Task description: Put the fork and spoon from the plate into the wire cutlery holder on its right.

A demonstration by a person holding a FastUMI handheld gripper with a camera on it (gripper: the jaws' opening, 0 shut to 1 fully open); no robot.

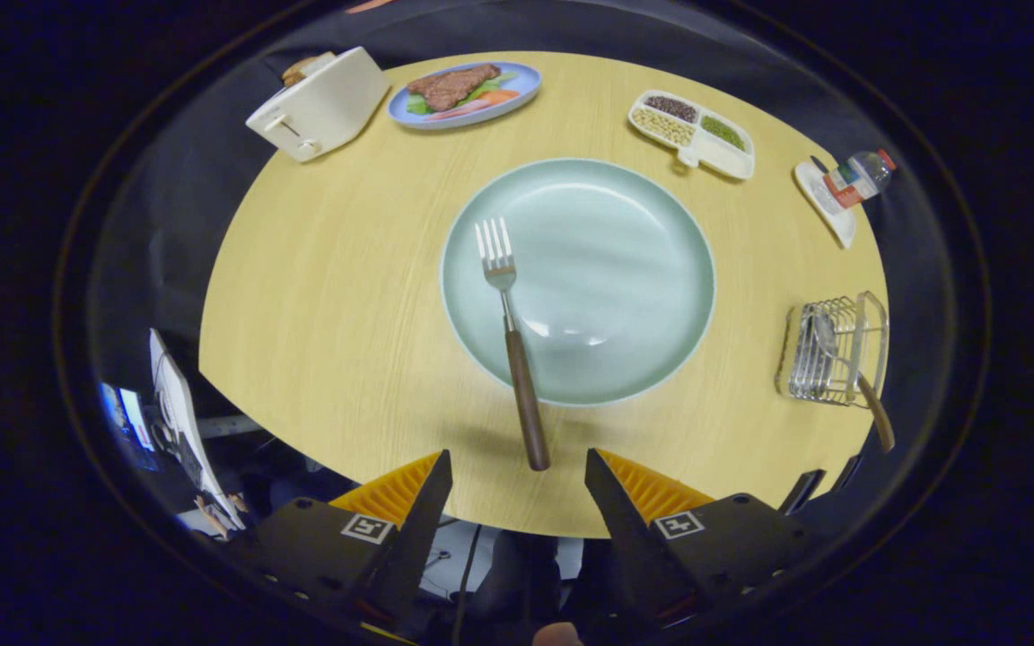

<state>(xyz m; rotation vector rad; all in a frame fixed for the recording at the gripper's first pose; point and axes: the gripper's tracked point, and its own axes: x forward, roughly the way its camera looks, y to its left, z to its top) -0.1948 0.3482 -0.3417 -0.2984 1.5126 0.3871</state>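
A fork [511, 341] with a dark wooden handle lies on the left part of the pale green plate [634, 269], tines pointing away, its handle reaching over the plate's near rim toward me. My gripper [517, 467] hangs open above the table's near edge, the handle's end just ahead of the gap between the fingers, nothing held. To the plate's right stands the wire cutlery holder [827, 345]; a wooden-handled spoon [871, 408] rests in it, handle sticking out toward me.
A white toaster [319, 103] and a blue plate with steak and vegetables [465, 92] sit at the back left. A divided white tray with beans [692, 133] is at the back right, and a small bottle on a white dish [845, 187] is at the right edge of the round wooden table [328, 296].
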